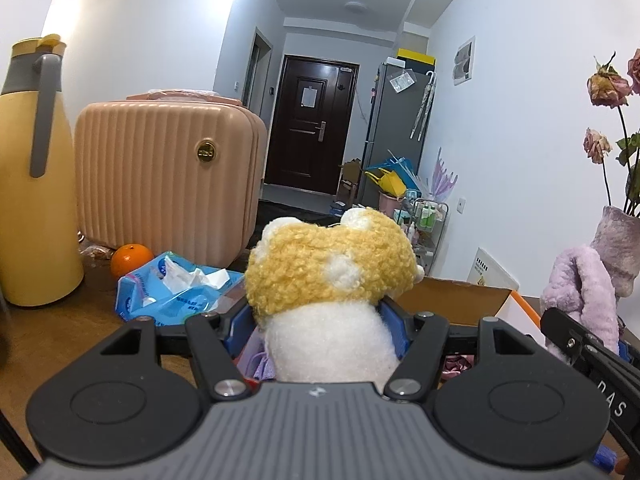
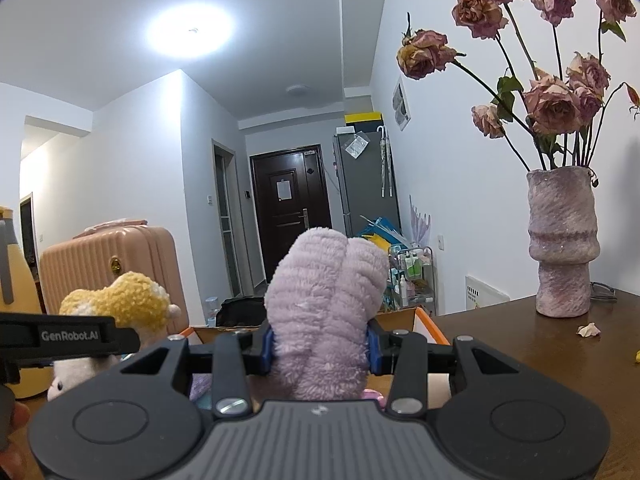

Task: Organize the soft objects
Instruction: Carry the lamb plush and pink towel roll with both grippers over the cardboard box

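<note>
My left gripper (image 1: pixel 318 320) is shut on a yellow and white plush toy (image 1: pixel 332 272), which stands upright between the blue pads and hides the fingertips. In the right wrist view the same plush toy (image 2: pixel 120 308) shows at the left, beside the left gripper's black arm. My right gripper (image 2: pixel 320 346) is shut on a lilac fluffy soft item (image 2: pixel 324 312), squeezed between its blue pads. That lilac item (image 1: pixel 580 292) also appears at the right edge of the left wrist view. Both grippers hover over an open cardboard box (image 1: pixel 452 300) with an orange rim (image 2: pixel 430 326). Purple and pink soft things lie inside it.
On the brown table stand a yellow thermos jug (image 1: pixel 36 184), a pink ribbed case (image 1: pixel 164 180), an orange (image 1: pixel 130 258) and a blue tissue pack (image 1: pixel 176 288). A pink vase of dried roses (image 2: pixel 562 248) stands right of the box. A hallway with a dark door lies behind.
</note>
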A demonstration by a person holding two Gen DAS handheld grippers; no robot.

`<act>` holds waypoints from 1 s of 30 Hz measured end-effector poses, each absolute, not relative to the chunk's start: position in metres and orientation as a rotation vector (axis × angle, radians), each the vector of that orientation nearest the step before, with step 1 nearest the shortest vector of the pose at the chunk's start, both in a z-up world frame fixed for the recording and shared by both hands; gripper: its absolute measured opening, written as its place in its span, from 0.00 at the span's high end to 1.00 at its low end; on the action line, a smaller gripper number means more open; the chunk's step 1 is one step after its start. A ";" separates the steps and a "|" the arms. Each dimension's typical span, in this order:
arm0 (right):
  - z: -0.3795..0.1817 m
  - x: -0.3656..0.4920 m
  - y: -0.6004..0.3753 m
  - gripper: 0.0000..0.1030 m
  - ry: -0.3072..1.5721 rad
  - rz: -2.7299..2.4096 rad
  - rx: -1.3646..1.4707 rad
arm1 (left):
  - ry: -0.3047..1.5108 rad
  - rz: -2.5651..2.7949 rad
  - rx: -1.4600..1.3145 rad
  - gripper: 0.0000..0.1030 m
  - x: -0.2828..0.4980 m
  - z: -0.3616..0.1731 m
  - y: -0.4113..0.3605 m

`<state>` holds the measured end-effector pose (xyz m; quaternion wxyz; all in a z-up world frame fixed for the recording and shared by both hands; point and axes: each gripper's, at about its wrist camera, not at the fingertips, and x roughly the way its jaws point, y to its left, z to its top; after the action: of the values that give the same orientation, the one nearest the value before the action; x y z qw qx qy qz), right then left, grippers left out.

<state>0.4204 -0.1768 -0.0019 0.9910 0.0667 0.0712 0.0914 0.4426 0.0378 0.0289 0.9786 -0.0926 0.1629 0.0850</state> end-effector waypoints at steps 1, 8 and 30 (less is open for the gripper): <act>-0.002 0.423 -0.177 0.61 0.144 0.183 0.135 | 0.329 0.170 -0.185 0.36 0.445 0.029 0.037; -0.003 0.442 -0.174 0.61 0.155 0.176 0.136 | 0.331 0.174 -0.182 0.36 0.457 0.027 0.037; -0.008 0.507 -0.165 0.60 0.300 0.141 0.137 | 0.354 0.181 -0.144 0.36 0.506 0.021 0.028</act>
<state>0.5066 -0.1651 -0.0084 0.9840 0.0683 0.1491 0.0702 0.5060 0.0275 0.0207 0.9777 -0.0716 0.1759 0.0900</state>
